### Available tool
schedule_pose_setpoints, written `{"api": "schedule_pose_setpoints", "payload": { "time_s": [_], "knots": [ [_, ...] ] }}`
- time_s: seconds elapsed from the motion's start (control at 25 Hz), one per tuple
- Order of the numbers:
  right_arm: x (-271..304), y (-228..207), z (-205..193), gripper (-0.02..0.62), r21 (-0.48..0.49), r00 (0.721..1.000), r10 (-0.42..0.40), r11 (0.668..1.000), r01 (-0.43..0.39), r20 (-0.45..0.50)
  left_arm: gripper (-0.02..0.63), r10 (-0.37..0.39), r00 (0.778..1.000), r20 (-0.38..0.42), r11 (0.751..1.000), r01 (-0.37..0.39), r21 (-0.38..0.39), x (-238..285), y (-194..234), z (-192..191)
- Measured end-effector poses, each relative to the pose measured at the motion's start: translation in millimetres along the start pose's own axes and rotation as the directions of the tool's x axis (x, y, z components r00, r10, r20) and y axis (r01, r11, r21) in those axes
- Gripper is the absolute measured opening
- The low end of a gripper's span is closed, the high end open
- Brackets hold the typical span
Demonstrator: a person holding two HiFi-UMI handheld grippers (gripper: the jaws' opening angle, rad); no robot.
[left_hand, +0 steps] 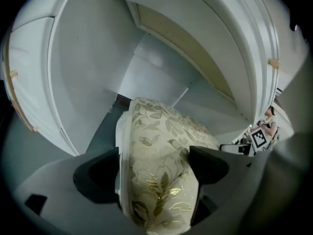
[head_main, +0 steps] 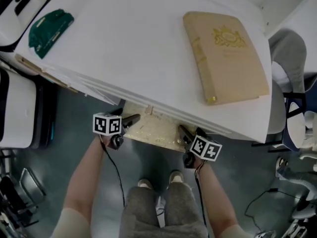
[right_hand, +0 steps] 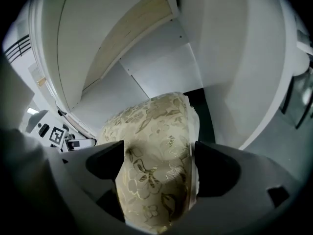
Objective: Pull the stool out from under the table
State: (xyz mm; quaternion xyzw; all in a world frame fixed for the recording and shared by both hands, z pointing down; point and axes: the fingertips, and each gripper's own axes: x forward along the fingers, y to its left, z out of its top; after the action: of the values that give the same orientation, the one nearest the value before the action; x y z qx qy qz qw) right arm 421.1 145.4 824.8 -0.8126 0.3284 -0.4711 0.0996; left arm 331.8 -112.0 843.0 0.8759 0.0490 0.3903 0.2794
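Note:
The stool (head_main: 153, 131) has a cream cushion with a gold floral pattern. It stands tucked under the white table (head_main: 138, 58), only its front edge showing. My left gripper (head_main: 130, 121) is at the cushion's left side and my right gripper (head_main: 184, 132) at its right. In the left gripper view the cushion (left_hand: 161, 141) fills the gap of the left gripper (left_hand: 154, 163), whose jaws stand wide apart. The right gripper view shows the cushion (right_hand: 151, 126) between the equally wide jaws of the right gripper (right_hand: 159, 163). I see no squeeze on the fabric.
A tan hardcover book (head_main: 225, 56) lies on the table's right half and a green object (head_main: 49, 29) at its left. The person's legs and shoes (head_main: 158, 182) stand just before the stool. White furniture (head_main: 17, 108) is at left, a chair (head_main: 292, 58) and cables at right.

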Motion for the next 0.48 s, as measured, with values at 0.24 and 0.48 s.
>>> {"api": "schedule_pose_setpoints", "payload": {
  "time_s": [0.24, 0.48],
  "knots": [
    [6.9, -8.9, -9.6, 0.481, 0.078, 0.999, 0.036, 0.996, -0.034, -0.018, 0.440, -0.111, 0.993, -0.042, 0.992, 0.108, -0.072, 8.8, -1.8, -1.4],
    [16.8, -8.0, -13.1, 0.492, 0.108, 0.986, 0.166, 0.981, -0.162, -0.029, 0.454, -0.189, 0.979, -0.070, 0.978, 0.182, -0.098, 17.3, -3.0, -4.3]
  ]
}}
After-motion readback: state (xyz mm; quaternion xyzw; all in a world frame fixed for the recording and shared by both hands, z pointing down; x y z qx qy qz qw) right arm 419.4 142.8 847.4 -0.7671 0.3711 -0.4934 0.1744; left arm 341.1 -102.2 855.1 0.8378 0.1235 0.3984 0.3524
